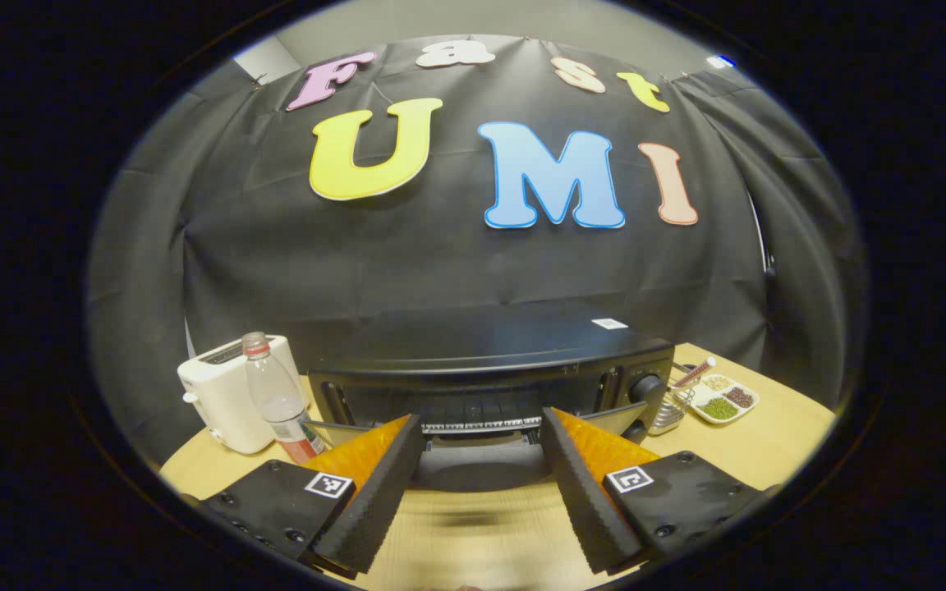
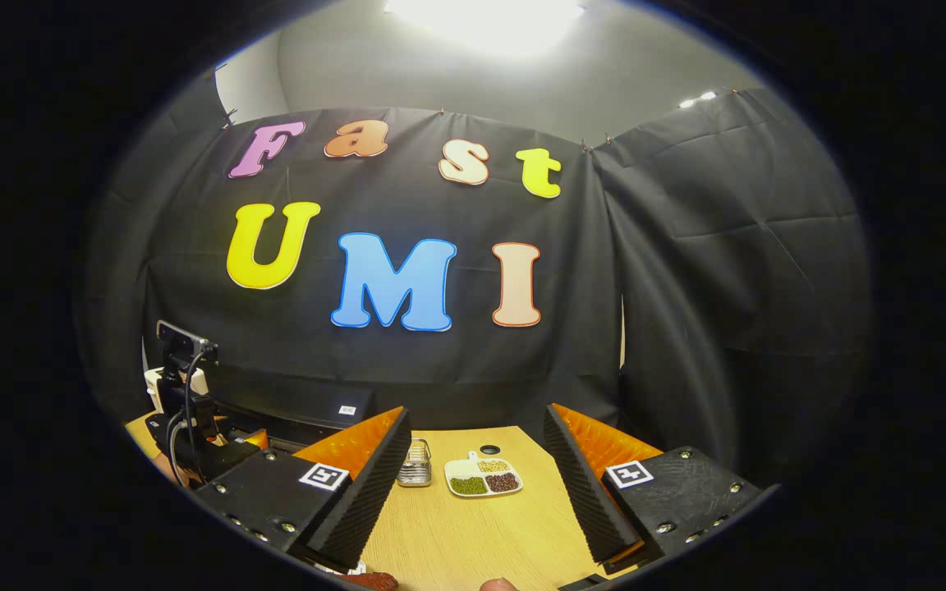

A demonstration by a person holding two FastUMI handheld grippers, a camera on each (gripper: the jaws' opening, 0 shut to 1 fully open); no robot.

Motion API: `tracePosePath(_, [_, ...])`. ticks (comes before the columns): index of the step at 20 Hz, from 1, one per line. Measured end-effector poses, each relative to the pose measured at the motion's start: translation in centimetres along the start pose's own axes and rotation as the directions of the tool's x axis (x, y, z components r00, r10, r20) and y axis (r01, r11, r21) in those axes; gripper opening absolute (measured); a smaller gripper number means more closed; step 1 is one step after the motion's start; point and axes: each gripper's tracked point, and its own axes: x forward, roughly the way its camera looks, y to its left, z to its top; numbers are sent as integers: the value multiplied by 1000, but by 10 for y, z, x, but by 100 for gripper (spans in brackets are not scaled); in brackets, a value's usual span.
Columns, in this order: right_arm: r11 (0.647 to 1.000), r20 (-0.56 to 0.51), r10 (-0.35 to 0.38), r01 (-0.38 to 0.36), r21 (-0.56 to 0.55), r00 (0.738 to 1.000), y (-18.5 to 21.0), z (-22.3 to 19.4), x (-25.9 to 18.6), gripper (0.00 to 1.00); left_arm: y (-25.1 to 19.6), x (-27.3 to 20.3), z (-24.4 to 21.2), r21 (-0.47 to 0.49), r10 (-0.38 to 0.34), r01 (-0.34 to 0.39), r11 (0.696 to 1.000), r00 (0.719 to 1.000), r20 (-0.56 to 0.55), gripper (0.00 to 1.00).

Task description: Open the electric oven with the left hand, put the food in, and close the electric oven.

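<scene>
The black electric oven [image 1: 489, 345] stands straight ahead in the left gripper view. Its door [image 1: 481, 466] appears folded down toward me, and a wire rack [image 1: 481, 423] shows inside. My left gripper [image 1: 481, 419] is open, with its fingers on either side of the lowered door and not touching it. In the right gripper view my right gripper [image 2: 477, 413] is open over the wooden table [image 2: 473, 533] with nothing between its fingers. A reddish-brown piece of food [image 2: 370, 580] peeks in at the bottom edge, under the left finger. The left gripper's body [image 2: 194, 435] is at far left beside the oven [image 2: 309, 406].
A white toaster [image 1: 222, 394] and a clear bottle [image 1: 280, 402] stand left of the oven. On the oven's right are a small wire basket [image 1: 670, 408] and a white sectioned dish of beans [image 1: 723, 398]. The basket [image 2: 415, 464] and the dish [image 2: 483, 476] lie ahead of the right gripper.
</scene>
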Motion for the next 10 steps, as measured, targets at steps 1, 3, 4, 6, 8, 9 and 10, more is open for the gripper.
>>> tracePosePath(1, [1000, 3, 5, -5, 0, 1000, 0, 0, -2, 98, -1, -3, -3, 3, 1, -1, 1000, 1000, -5, 100])
tracePosePath(3, [1000, 4, 15, -15, -4, 1000, 1, 0, -3, 98, -2, -11, -10, 5, 3, -3, 1000, 1000, -16, 100])
tracePosePath(4, [1000, 3, 20, -20, -5, 1000, 2, 0, -5, 98, -2, -14, -14, 3, 5, -5, 1000, 1000, -23, 100])
tracePosePath(6, [1000, 2, 30, -30, -5, 1000, 3, -1, -6, 98, -4, -20, -22, 6, 10, -9, 1000, 999, -38, 100])
tracePosePath(8, [999, 2, 37, -37, -6, 999, 3, 0, -8, 98, -5, -26, -31, 8, 11, -10, 1000, 999, -52, 100])
tracePosePath(9, [999, 2, 39, -39, -4, 999, 2, -1, -9, 98, -5, -28, -35, 10, 10, -9, 1000, 998, -59, 96])
tracePosePath(10, [999, 1, 42, -42, -2, 999, 2, 0, -10, 98, -6, -31, -38, 11, 9, -8, 1000, 998, -66, 100])
